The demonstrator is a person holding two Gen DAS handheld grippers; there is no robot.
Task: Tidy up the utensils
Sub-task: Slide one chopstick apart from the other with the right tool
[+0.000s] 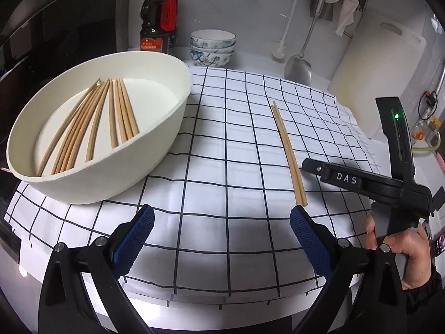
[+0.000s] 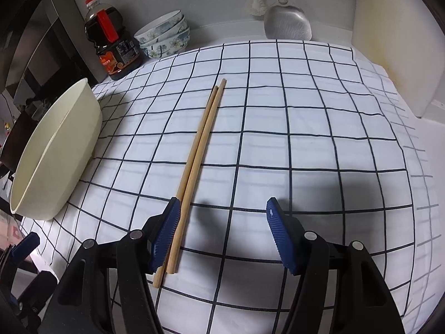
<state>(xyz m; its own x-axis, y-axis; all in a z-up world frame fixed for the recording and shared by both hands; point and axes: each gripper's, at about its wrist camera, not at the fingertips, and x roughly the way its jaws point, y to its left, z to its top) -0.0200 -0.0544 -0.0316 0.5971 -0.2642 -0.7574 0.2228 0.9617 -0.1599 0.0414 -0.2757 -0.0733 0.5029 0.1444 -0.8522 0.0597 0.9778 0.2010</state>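
A pair of wooden chopsticks (image 1: 287, 150) lies on the white checked cloth (image 1: 222, 139), side by side; it also shows in the right wrist view (image 2: 194, 167). A cream oval basin (image 1: 167, 128) at the left holds several chopsticks (image 1: 91, 128). My left gripper (image 1: 221, 222) is open and empty above the cloth, near the front. My right gripper (image 2: 222, 214) is open and low over the cloth, its left finger (image 2: 164, 236) beside the near ends of the pair. The right gripper's body shows in the left wrist view (image 1: 361, 181).
A dark sauce bottle (image 1: 158, 19) and stacked patterned bowls (image 1: 212, 47) stand at the back. A metal spatula (image 1: 299, 68) and a white brush (image 1: 279, 50) hang on the wall. A white cutting board (image 1: 381, 69) leans at the right. The basin's outer wall shows at the left (image 2: 64, 156).
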